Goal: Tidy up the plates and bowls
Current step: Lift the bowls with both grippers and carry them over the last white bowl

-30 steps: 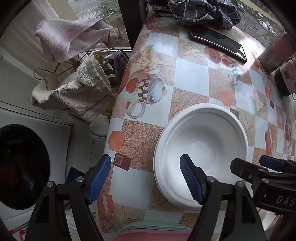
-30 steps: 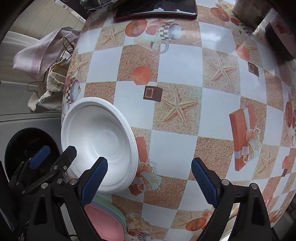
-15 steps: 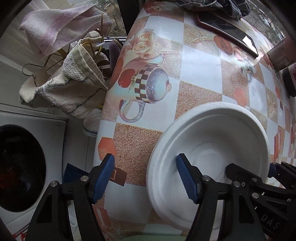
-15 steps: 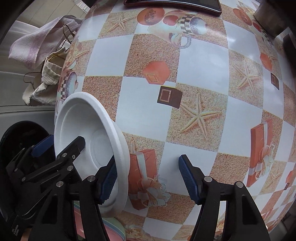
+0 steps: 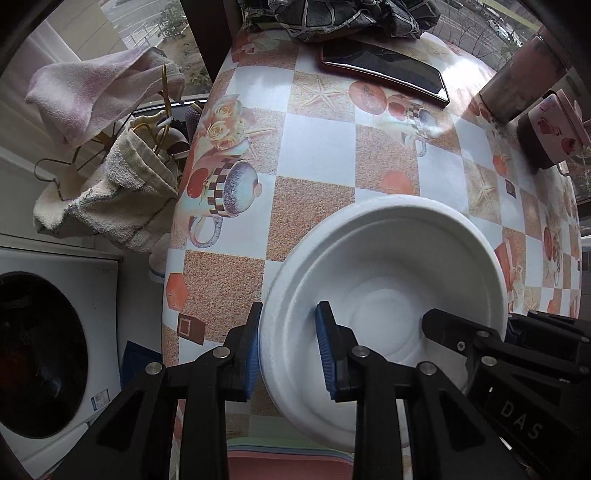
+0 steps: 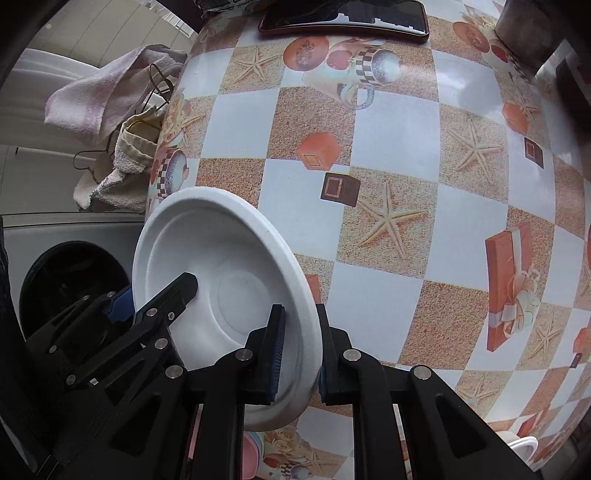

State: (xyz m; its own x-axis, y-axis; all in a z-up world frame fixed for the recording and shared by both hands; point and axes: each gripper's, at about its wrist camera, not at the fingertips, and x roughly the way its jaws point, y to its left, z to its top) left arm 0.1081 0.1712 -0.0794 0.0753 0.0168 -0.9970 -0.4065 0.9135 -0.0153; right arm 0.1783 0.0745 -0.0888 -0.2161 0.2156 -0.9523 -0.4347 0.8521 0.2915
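Observation:
A white foam bowl (image 5: 388, 295) hangs tilted over the table's near left corner, gripped from both sides. My left gripper (image 5: 290, 332) is closing, its blue pads pressing the bowl's left rim from inside and outside. My right gripper (image 6: 299, 332) is closing too, pads clamped on the opposite rim of the bowl (image 6: 207, 251). Each gripper shows in the other's view: the right gripper (image 5: 476, 325) and the left gripper (image 6: 155, 291). Under the bowl, at the bottom edge, lies a stack of pastel plates (image 5: 288, 458), mostly hidden.
The table has a checkered oilcloth (image 5: 317, 147). At its far side lie a phone (image 5: 384, 70) and a dark cloth (image 5: 351, 14); a metal tumbler (image 5: 524, 88) and a patterned mug (image 5: 554, 133) stand far right. Left of the table are towels on a rack (image 5: 103, 177) and a washing machine (image 5: 37, 354).
Both grippers went from wide open to clamped on opposite rims of the white bowl. The bowl has tilted and come up off the pastel plates.

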